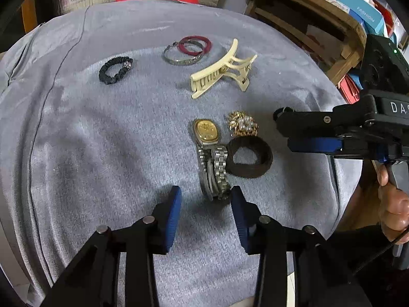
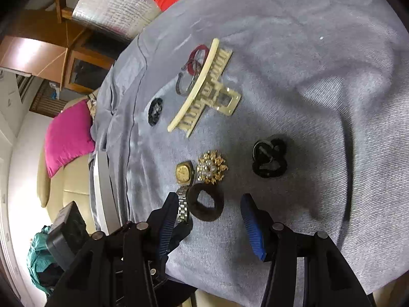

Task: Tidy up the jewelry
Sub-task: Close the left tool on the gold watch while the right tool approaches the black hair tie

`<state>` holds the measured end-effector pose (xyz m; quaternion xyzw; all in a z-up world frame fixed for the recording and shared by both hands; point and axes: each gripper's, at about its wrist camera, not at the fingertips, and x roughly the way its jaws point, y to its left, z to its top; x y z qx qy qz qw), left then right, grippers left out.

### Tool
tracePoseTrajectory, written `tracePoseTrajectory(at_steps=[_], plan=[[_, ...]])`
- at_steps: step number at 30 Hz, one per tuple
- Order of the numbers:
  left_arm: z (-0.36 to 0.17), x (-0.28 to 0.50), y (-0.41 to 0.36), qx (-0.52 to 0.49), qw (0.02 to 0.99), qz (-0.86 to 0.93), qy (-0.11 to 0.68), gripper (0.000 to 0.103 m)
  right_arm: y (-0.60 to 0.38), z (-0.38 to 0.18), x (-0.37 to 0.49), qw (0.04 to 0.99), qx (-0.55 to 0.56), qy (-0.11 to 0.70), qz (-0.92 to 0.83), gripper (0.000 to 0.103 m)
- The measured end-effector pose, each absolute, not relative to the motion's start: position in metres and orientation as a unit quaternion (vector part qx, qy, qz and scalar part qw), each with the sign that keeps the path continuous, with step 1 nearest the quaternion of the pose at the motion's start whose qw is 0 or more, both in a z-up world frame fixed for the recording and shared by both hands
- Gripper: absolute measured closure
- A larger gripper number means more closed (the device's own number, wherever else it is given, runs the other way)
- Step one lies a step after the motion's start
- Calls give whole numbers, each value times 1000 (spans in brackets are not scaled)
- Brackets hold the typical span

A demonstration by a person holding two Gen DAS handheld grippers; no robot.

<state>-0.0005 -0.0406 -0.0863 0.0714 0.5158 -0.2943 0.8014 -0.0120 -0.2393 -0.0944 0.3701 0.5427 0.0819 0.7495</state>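
A gold-faced watch [image 1: 205,133] with a steel band lies on the grey cloth [image 1: 102,140], next to a pearl and gold brooch [image 1: 242,123] and a brown hair tie [image 1: 249,156]. Farther off lie a cream hair claw [image 1: 222,70], a red hair tie [image 1: 195,44] over a metal bangle [image 1: 179,56], and a black scrunchie [image 1: 115,71]. My left gripper [image 1: 205,197] is open, its right finger beside the watch band's end. My right gripper [image 2: 209,204] is open around the brown hair tie [image 2: 205,206]. The watch [image 2: 183,173], brooch [image 2: 212,170] and a black knotted tie [image 2: 269,159] show there.
The cloth-covered table drops off at the left and near edges. A wooden shelf [image 1: 319,20] with boxes stands at the right. A pink cushion [image 2: 67,135] lies on a beige seat beyond the table. My right gripper's body [image 1: 332,130] reaches in from the right.
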Motion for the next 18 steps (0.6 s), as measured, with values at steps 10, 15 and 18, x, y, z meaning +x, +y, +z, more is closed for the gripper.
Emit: tracePoseTrajectory(at_steps=[10, 15, 18], plan=[[-88, 6, -45, 71, 804, -294, 512, 69, -270, -80, -13, 783, 346, 516, 8, 49], [-90, 11, -47, 68, 808, -289, 509, 77, -266, -88, -4, 781, 327, 532, -9, 49], [-91, 16, -45, 57, 809, -287, 509, 84, -261, -93, 2, 780, 316, 540, -17, 49]])
